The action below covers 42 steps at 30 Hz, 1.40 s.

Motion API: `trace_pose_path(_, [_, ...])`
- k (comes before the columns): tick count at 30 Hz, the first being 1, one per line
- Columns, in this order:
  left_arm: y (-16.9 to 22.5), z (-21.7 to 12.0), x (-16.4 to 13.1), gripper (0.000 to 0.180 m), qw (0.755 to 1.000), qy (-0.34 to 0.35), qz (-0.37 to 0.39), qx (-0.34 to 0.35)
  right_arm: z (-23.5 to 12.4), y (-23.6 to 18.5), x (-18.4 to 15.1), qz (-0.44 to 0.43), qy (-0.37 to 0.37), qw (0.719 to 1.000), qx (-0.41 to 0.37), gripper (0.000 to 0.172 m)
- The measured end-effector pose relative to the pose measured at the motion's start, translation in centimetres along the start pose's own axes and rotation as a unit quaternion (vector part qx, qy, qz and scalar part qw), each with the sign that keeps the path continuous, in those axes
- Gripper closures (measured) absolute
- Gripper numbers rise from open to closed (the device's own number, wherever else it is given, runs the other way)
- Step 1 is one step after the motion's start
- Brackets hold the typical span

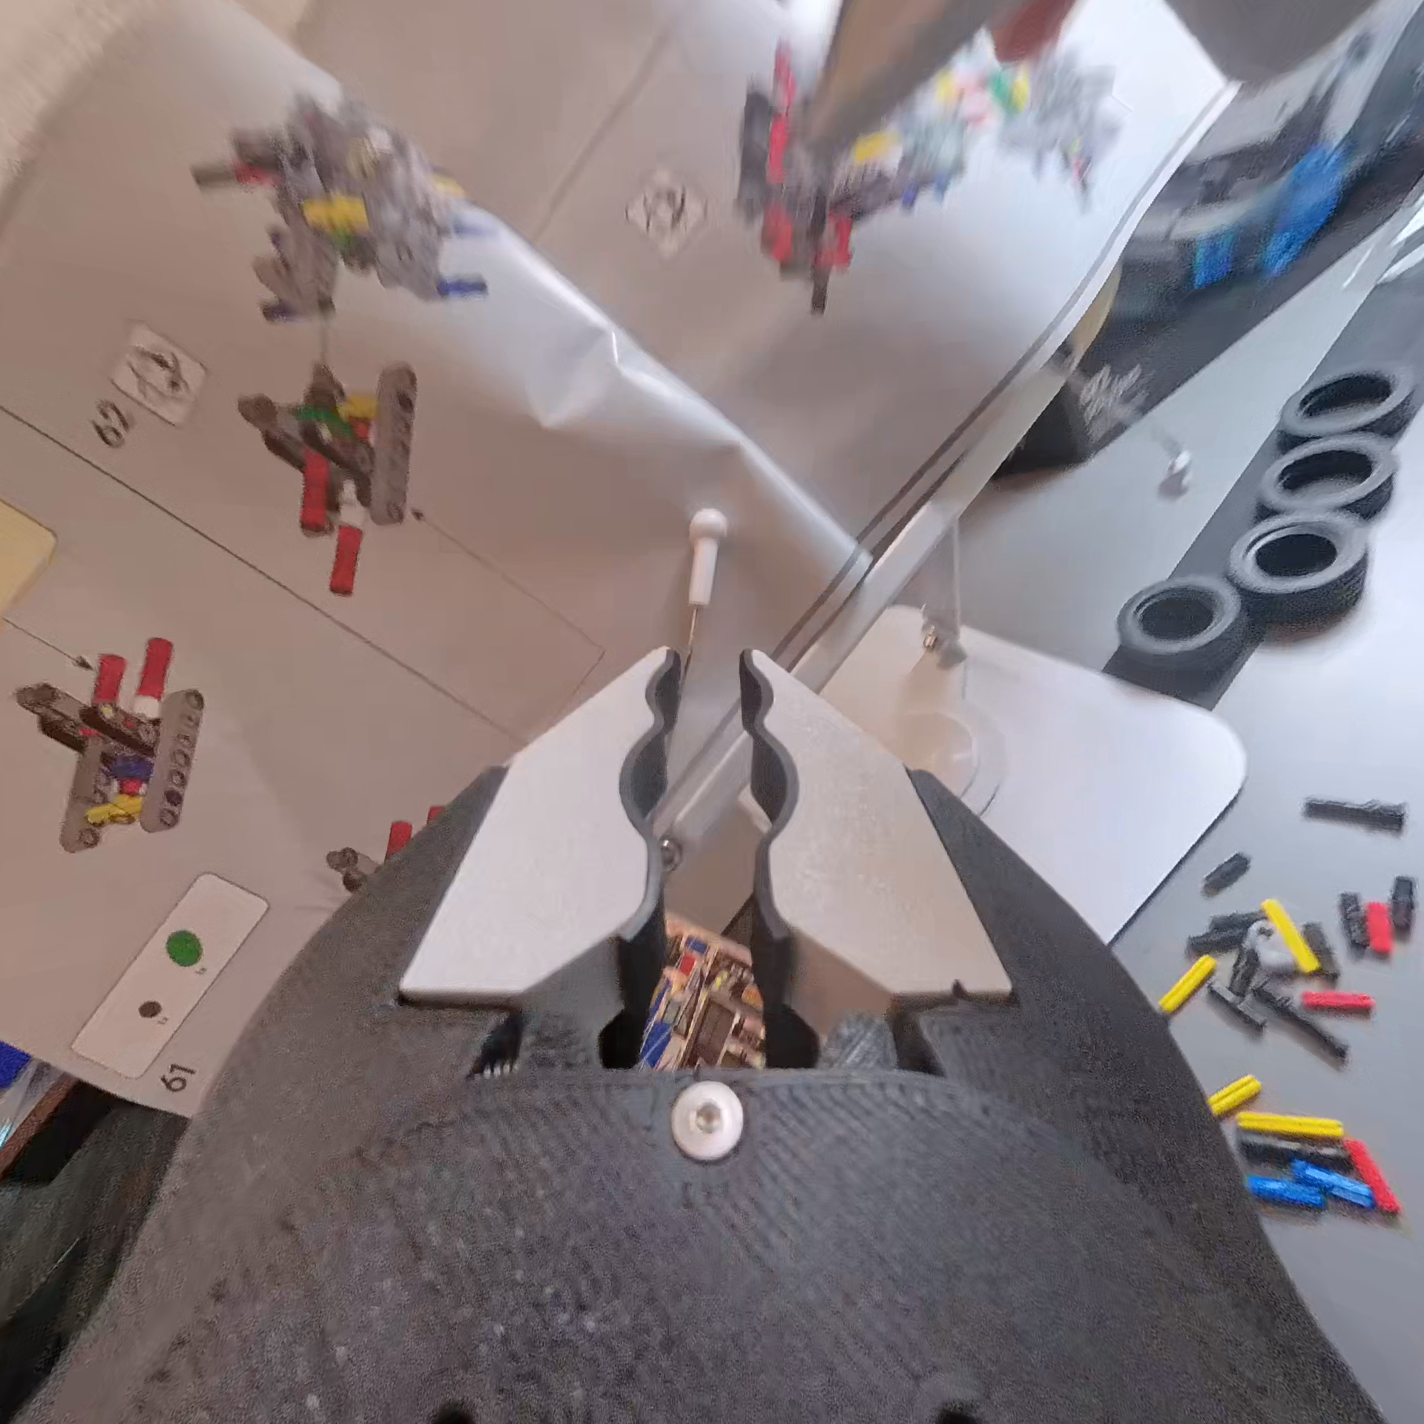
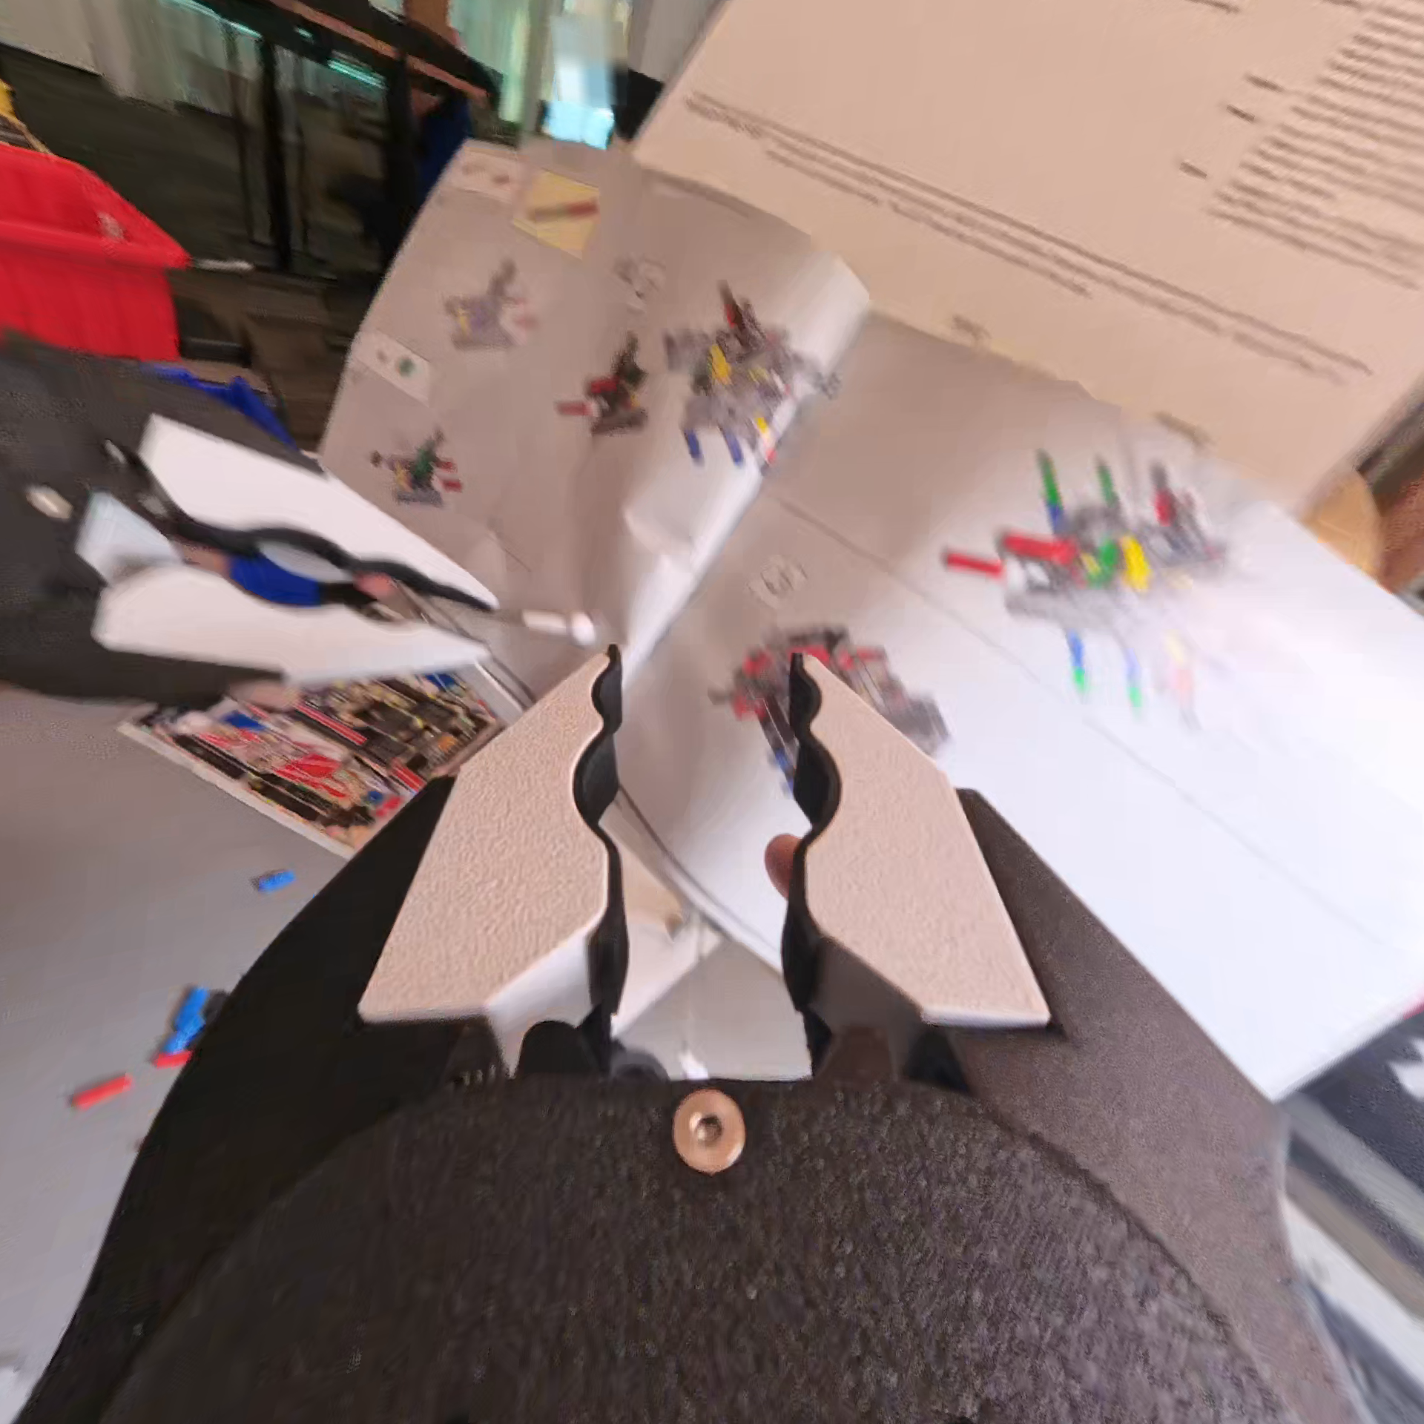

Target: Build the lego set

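**Left gripper** [image 1: 709, 669], centre frame, is standing slightly apart. The white-tipped wire arm [image 1: 706, 555] is lying along its left pad, unclamped. **Right gripper** [image 2: 703, 666] is hovering wide apart and empty before the instruction booklet [image 2: 1002, 809]. Risk: the unclamped wire could slip off the pad and snag a page.

Desk: grey top [image 1: 1310, 770], seen from both wrist views
Right side: dark strip [image 1: 1202, 601] carrying four black tyres [image 1: 1302, 555] in a row
Near right edge: loose yellow, red, blue and black pins [image 1: 1294, 1140] scattered on the bare top
Middle: white stand base [image 1: 1117, 770] resting flat, its bar propping open instruction pages [image 1: 385, 578]
Left side: printed colour booklet [image 2: 324, 740] lying flat, with a few blue and red pieces [image 2: 185, 1017] beside it
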<state>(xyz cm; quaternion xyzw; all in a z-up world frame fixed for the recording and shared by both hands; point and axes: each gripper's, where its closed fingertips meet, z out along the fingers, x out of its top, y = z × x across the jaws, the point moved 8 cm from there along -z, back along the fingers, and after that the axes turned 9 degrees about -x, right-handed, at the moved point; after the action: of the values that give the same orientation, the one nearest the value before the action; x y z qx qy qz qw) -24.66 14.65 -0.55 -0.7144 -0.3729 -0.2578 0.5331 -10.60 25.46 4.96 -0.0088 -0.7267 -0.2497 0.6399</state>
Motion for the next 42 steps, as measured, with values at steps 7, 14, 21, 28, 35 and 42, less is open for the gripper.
trace_pose_path(7, [3.1,3.6,4.4,0.179,0.999,0.002,0.023,-0.030,-2.0,-0.9,-10.8,-0.069,-0.105,0.990,-0.060,0.145])
trace_pose_path(14, [3.5,6.7,4.3,0.180,0.998,-0.051,0.019,0.008,-0.2,-1.0,-13.0,-0.185,-0.135,0.963,-0.141,0.172])
trace_pose_path(21, [3.4,7.2,4.3,0.180,0.996,-0.080,0.028,0.024,-1.3,-0.7,-11.0,-0.451,-0.149,0.855,-0.206,0.172])
trace_pose_path(28, [3.3,7.1,4.3,0.180,0.996,-0.081,0.026,0.016,-0.3,0.6,-9.4,-0.541,-0.158,0.805,-0.187,0.169])
trace_pose_path(35, [3.3,7.1,4.3,0.180,0.997,-0.075,0.021,0.016,-0.1,1.0,-10.1,-0.503,-0.143,0.832,-0.184,0.169])
trace_pose_path(42, [3.2,7.0,4.3,0.180,0.997,-0.073,0.009,0.011,-0.1,1.0,-10.4,-0.503,-0.137,0.833,-0.183,0.169])
